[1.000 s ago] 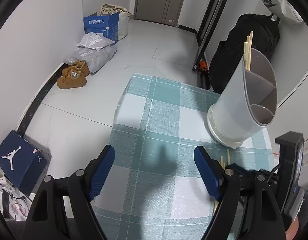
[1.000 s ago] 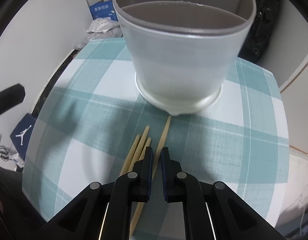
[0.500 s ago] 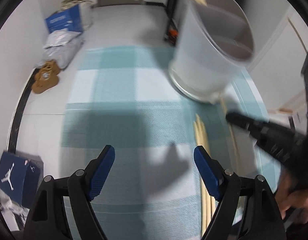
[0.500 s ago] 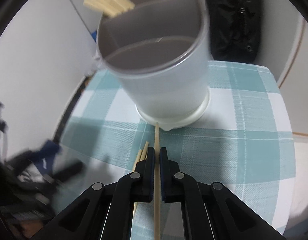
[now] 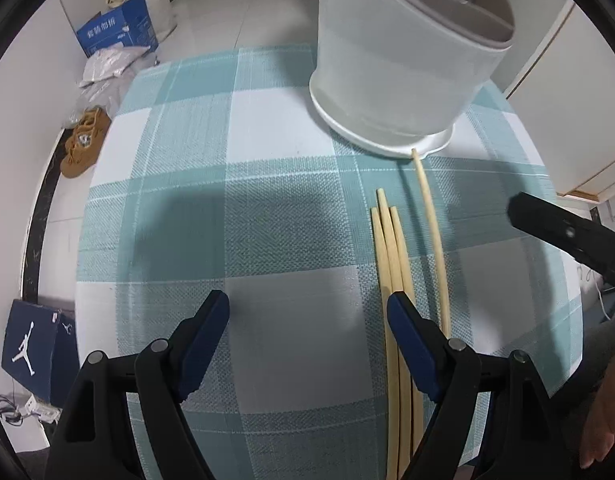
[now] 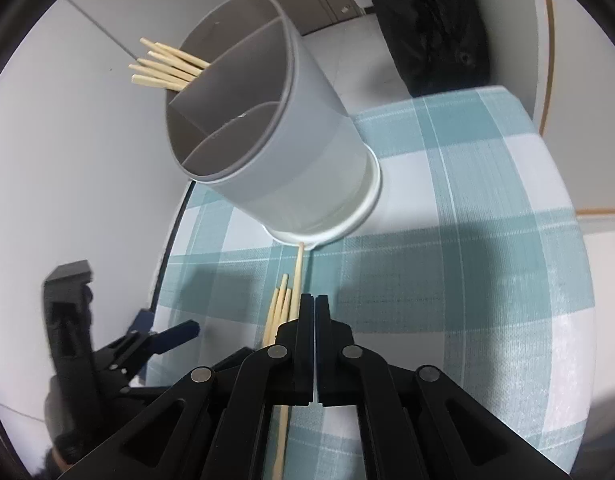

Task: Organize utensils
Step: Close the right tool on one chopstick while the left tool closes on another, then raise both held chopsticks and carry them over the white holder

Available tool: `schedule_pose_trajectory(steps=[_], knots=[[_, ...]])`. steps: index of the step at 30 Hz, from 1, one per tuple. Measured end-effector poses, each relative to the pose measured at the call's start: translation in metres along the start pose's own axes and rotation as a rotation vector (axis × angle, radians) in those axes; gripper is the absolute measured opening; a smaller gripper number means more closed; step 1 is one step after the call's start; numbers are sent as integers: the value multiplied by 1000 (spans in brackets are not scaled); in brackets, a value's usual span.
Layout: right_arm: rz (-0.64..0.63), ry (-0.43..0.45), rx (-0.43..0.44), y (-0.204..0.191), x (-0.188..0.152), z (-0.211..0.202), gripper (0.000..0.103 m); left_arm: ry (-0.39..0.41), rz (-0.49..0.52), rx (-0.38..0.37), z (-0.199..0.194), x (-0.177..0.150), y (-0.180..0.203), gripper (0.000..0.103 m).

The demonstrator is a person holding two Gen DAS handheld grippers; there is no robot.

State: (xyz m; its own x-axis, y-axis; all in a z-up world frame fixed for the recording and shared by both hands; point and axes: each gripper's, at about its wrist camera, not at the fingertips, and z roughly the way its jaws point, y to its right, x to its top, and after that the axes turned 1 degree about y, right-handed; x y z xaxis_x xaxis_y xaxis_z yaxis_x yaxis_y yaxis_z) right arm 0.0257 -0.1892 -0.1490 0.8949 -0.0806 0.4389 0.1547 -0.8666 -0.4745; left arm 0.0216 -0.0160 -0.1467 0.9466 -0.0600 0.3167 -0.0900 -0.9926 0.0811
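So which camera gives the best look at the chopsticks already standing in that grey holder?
The right wrist view: the chopsticks in the holder poke out of the far compartment of the utensil holder. The left wrist view shows only the holder's side and rim; those chopsticks are out of frame.

Left wrist view steeply down, close over checked tablecloth (image 5: pixel 267 200), right wrist view slanting down, both sharing utensil holder (image 6: pixel 275 152)

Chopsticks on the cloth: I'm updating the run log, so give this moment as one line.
left hand-held gripper: open, empty | right hand-held gripper: shut, empty | loose chopsticks: four on cloth | holder: standing, partly filled
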Motion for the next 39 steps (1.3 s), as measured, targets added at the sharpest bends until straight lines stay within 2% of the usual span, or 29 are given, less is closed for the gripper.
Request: schedule_pose_trajectory(steps=[7, 10, 16, 18, 20, 21, 23, 24, 26, 28, 33, 39], knots=[[40, 9, -8, 5, 0, -9, 3, 5, 13, 19, 0, 4, 2, 78], [25, 23, -29, 2, 0, -11, 3, -10, 31, 63, 3, 4, 2, 78], [23, 9, -35, 3, -1, -9, 6, -12, 33, 61, 5, 7, 5, 77], [23, 6, -35, 3, -1, -8, 6, -4, 33, 61, 5, 12, 5, 68], [26, 7, -36, 4, -1, -8, 12, 5, 43, 57, 5, 16, 6, 49], [26, 9, -38, 4, -1, -8, 13, 7, 51, 53, 5, 18, 7, 46], [28, 13, -43, 4, 0, -7, 19, 7, 67, 44, 6, 20, 12, 28], [33, 14, -44, 6, 0, -7, 20, 7, 70, 43, 5, 19, 14, 24], [43, 10, -44, 9, 2, -5, 25, 6, 85, 37, 5, 20, 17, 7], [54, 6, -43, 12, 3, -3, 27, 1, 76, 19, 5, 21, 15, 3], [79, -21, -23, 16, 5, 5, 30, 12, 8, -24, 4, 27, 1, 1], [54, -51, 12, 7, 11, 23, 30, 95, -81, -108, -19, 31, -16, 1]])
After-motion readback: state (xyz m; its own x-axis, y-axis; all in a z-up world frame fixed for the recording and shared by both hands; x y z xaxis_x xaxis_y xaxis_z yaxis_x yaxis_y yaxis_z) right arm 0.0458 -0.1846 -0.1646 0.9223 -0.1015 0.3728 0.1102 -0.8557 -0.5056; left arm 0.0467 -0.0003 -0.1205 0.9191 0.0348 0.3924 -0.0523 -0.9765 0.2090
